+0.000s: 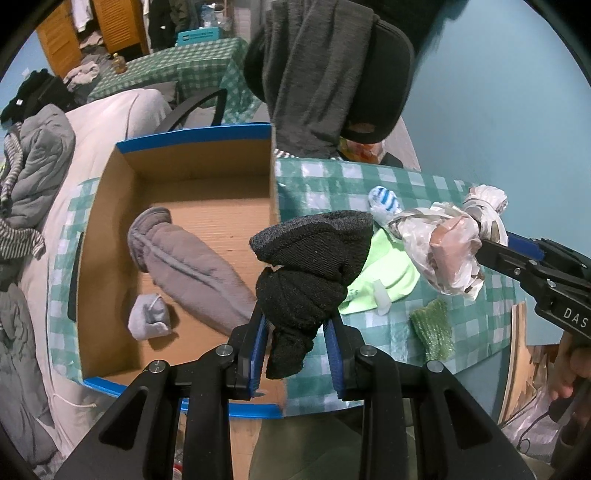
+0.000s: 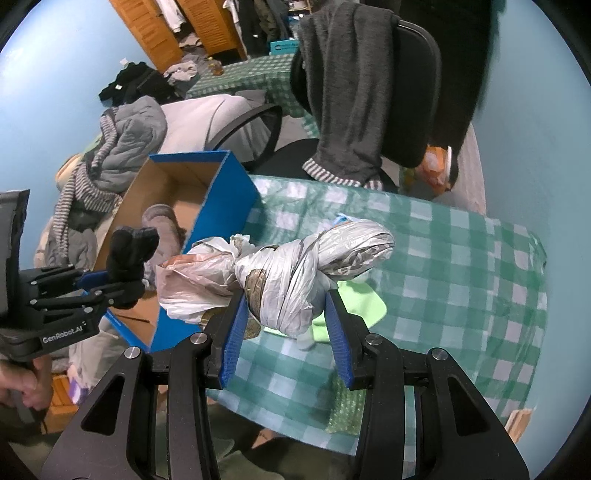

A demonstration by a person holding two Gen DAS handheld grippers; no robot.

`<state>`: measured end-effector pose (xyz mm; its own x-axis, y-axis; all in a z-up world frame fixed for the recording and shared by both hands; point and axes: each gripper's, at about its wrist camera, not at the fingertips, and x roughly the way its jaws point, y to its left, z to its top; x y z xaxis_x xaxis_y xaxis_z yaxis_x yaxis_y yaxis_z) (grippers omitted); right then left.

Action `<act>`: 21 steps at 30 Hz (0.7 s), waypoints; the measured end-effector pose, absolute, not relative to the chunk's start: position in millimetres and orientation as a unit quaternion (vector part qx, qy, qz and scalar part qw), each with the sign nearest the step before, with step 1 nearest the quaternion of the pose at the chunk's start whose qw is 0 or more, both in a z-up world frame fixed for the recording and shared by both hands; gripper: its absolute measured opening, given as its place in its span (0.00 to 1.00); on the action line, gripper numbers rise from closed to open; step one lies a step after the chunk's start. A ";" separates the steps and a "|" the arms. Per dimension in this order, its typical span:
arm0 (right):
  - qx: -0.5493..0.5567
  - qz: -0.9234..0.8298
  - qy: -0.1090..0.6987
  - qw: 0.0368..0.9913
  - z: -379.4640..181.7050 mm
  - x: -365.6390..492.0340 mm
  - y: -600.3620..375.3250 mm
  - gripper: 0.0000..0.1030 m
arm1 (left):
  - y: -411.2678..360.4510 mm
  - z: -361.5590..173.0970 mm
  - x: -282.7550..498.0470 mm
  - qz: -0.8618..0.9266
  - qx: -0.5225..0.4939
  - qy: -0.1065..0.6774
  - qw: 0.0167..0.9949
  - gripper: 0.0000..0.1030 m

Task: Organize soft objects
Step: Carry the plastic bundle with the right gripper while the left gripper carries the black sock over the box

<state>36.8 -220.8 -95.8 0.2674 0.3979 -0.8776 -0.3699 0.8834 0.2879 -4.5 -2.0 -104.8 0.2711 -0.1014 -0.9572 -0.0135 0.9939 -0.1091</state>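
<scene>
Left gripper (image 1: 298, 321): jaws clamped on a black rolled sock bundle (image 1: 310, 266), which stands up between the blue pads (image 1: 258, 343) with a loose tail hanging below the grip. The bundle is lifted clear of the surface (image 1: 472, 325), which carries a green-and-white checked cloth.

Just left of these jaws and below them: an open cardboard box (image 1: 110, 206) with blue outer walls. Inside it lie a long grey rolled garment (image 1: 192, 269) and a small pale grey sock ball (image 1: 149, 321), near each other, apart from the held bundle.

Right of the left jaws, on the surface: a light green cloth (image 1: 388, 273) and a piece of green bubble wrap (image 1: 434, 328). Beyond the bundle, a blue-and-white striped sock (image 1: 384, 199) lies on the cloth.

Right gripper (image 2: 284, 314): jaws clamped on a knotted plastic-bag bundle (image 2: 306, 266), whitish and brownish, wrapped around itself and held above the surface. The light green cloth shows under it, just past the right jaw.

Left of the right jaws, the left gripper with its sock bundle is held over the near end of the box.

Farther off, beyond both jaws: a black office chair (image 2: 417, 92) with a dark grey garment (image 2: 351, 92) draped over its back. Behind the box, a pile of grey quilted and striped clothing (image 2: 110, 155). Far back, orange wooden cabinets (image 2: 207, 26).
</scene>
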 end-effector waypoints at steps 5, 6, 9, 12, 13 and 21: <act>0.005 0.253 0.552 0.795 -93.8 41.6 -204.4 0.40 | 12.8 -102.4 -4.9 -0.017 -0.055 0.600 0.798 0.29; 0.004 0.255 0.551 0.794 -93.4 42.1 -200.3 0.40 | 16.0 -102.2 -4.9 -0.015 -0.057 0.599 0.799 0.29; 0.000 0.263 0.550 0.793 -92.0 44.0 -190.3 0.40 | 24.5 -101.5 -5.0 -0.008 -0.061 0.598 0.799 0.29; -0.004 0.271 0.548 0.791 -90.4 45.5 -179.3 0.40 | 35.5 -100.9 -5.8 0.000 -0.067 0.596 0.800 0.29; -0.006 0.274 0.548 0.790 -90.7 47.3 -175.1 0.40 | 38.8 -100.5 -6.0 0.002 -0.068 0.595 0.801 0.29; -0.022 0.299 0.543 0.784 -88.9 53.3 -138.9 0.40 | 68.9 -101.1 -9.1 0.024 -0.081 0.592 0.802 0.29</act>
